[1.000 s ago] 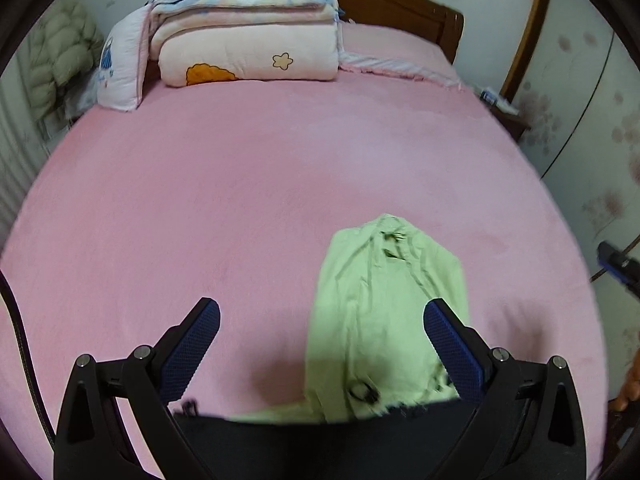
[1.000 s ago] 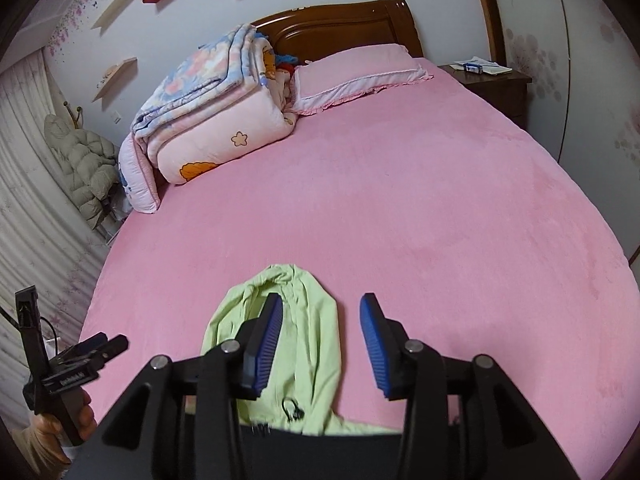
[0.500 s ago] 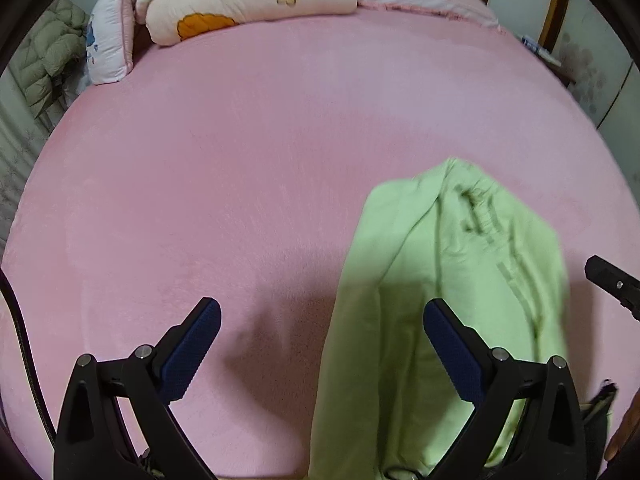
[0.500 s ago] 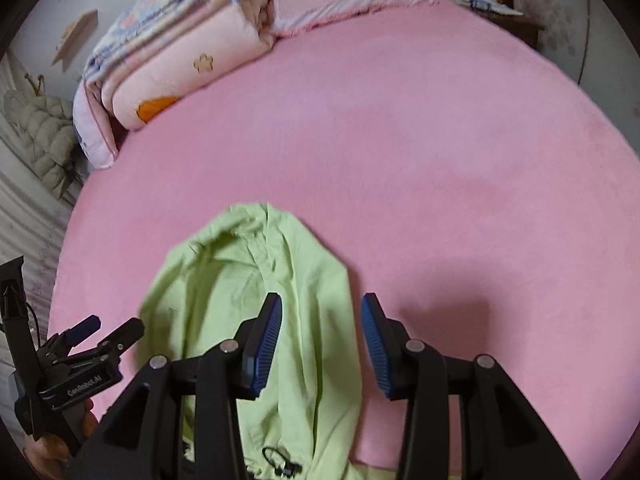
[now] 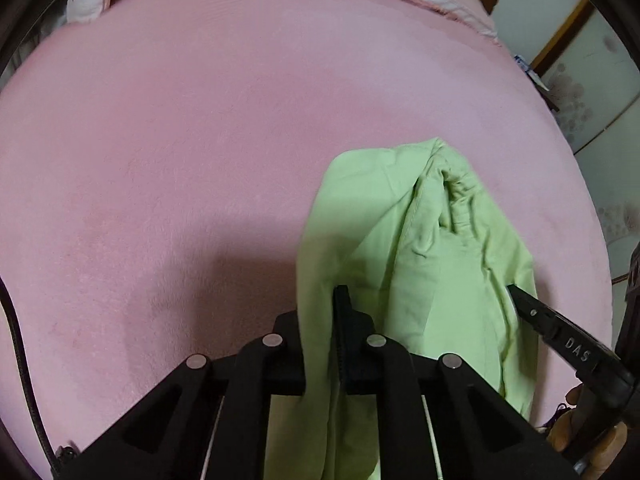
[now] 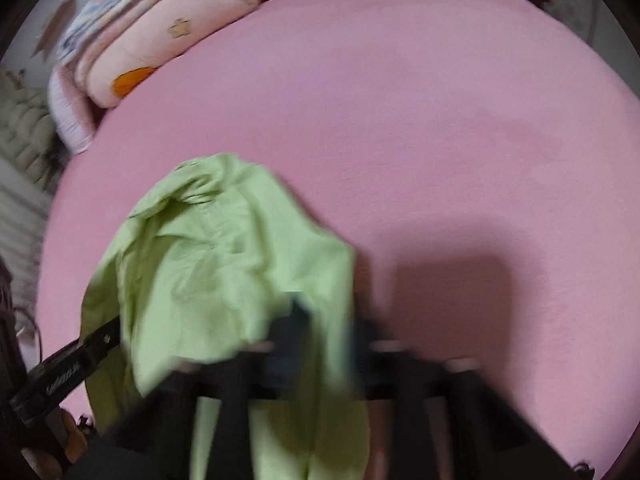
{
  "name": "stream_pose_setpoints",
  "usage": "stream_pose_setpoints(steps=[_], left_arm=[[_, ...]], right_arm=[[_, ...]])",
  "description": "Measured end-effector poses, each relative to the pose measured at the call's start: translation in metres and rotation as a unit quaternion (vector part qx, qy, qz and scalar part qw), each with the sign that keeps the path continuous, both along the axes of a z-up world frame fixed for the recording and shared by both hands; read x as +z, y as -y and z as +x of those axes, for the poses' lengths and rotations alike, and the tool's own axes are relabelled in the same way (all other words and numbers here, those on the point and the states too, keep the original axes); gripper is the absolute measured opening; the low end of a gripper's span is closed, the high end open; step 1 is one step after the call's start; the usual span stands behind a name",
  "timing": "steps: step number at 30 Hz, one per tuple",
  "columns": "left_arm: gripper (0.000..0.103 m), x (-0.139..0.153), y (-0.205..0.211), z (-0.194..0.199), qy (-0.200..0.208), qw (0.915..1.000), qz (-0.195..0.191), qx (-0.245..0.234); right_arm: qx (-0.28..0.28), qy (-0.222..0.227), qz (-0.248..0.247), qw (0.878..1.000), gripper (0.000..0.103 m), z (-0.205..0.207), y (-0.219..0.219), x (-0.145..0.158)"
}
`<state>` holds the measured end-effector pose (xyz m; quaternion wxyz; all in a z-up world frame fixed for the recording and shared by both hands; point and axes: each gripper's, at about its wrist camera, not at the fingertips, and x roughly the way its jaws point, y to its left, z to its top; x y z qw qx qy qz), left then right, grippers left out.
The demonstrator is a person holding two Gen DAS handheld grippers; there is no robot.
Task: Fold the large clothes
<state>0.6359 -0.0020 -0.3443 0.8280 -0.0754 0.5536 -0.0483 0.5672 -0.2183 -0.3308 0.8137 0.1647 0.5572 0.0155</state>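
Grippers on both sides have just closed on a lime-green garment (image 5: 432, 264) lying on a pink bed (image 5: 200, 140). A second ago the left gripper (image 5: 326, 320) stood wide open above the sheet with the cloth well ahead of it; now its jaws are clenched on the garment's left edge, a fold of green fabric running down between them. The right gripper (image 6: 320, 340), half open a moment before, has likewise been closing, and in its own blurred view green cloth passes between its jaws at the garment's right edge; from the left wrist view its black tip meets the fabric's far side. Both tools sit much nearer the bed than before, the garment filling far more of each view. The garment lies bunched near the foot of the bed, its hood-like end pointing toward the folded quilts (image 6: 132, 44) at the headboard. With both edges apparently pinched, lifting and spreading the piece looks like the next step; no fold is made yet.
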Motion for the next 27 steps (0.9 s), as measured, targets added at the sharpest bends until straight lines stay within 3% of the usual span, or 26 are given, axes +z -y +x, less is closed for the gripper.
stream_pose_setpoints(steps=[2,8,12,15,18,21,24,27], left_arm=[[0.004,0.012,0.003,-0.008,0.022,0.9997,-0.004,-0.008],[0.003,0.060,-0.013,-0.047,0.081,0.9946,-0.064,-0.015],[0.003,0.101,-0.031,-0.101,0.130,0.9847,-0.106,-0.047],[0.003,0.112,-0.047,-0.152,0.136,0.9801,-0.125,-0.073],[0.003,0.106,-0.051,-0.202,0.130,0.9794,-0.116,-0.102],[0.003,0.086,-0.052,-0.242,0.117,0.9804,-0.094,-0.128],[0.004,0.055,-0.052,-0.270,0.088,0.9848,-0.073,-0.132],[0.006,0.020,-0.052,-0.288,0.060,0.9875,-0.031,-0.142]], right_arm=[[0.017,0.027,-0.016,0.999,0.004,-0.006,-0.006,0.014],[0.024,0.129,0.049,0.990,0.003,-0.051,0.005,0.080],[0.043,0.199,0.069,0.977,0.003,-0.108,0.012,0.128],[0.058,0.230,0.079,0.968,0.003,-0.161,0.017,0.146],[0.082,0.247,0.057,0.964,0.003,-0.213,0.014,0.147],[0.076,0.238,0.068,0.966,0.005,-0.256,0.015,0.130],[0.056,0.209,0.069,0.974,0.010,-0.290,0.017,0.101],[0.056,0.161,0.037,0.985,0.010,-0.315,0.010,0.067]])
